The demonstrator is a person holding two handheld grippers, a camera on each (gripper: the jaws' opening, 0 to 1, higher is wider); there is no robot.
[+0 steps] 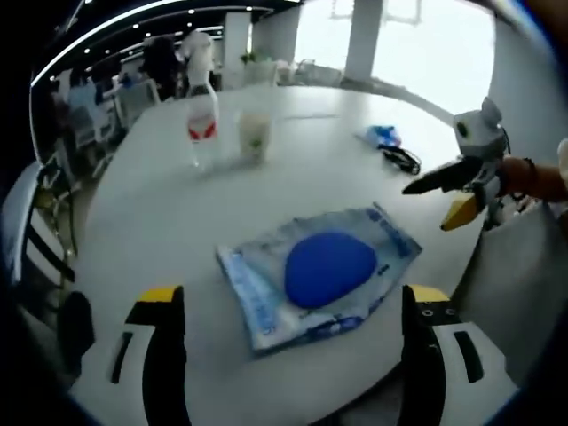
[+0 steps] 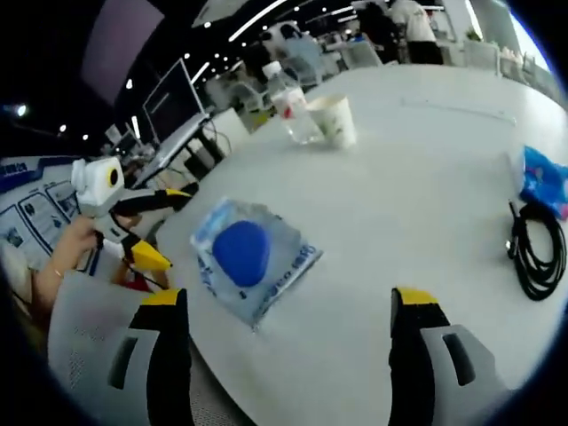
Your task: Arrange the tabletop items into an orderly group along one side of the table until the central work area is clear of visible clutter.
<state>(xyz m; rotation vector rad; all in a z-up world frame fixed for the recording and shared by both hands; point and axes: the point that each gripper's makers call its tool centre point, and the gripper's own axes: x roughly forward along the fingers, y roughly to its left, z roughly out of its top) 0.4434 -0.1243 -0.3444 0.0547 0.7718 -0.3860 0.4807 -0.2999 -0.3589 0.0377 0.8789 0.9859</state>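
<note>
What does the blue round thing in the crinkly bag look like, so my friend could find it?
Look at the big white table. Near the edge closest to the two tools lies a flat see-through plastic packet with blue printing. Inside is a smooth, solid blue oval, unlike the bottle and paper cup standing farther back.

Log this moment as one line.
left gripper: open, over pouch | right gripper: open, empty | bottle, cup: far side | cable, pouch: unsorted
</note>
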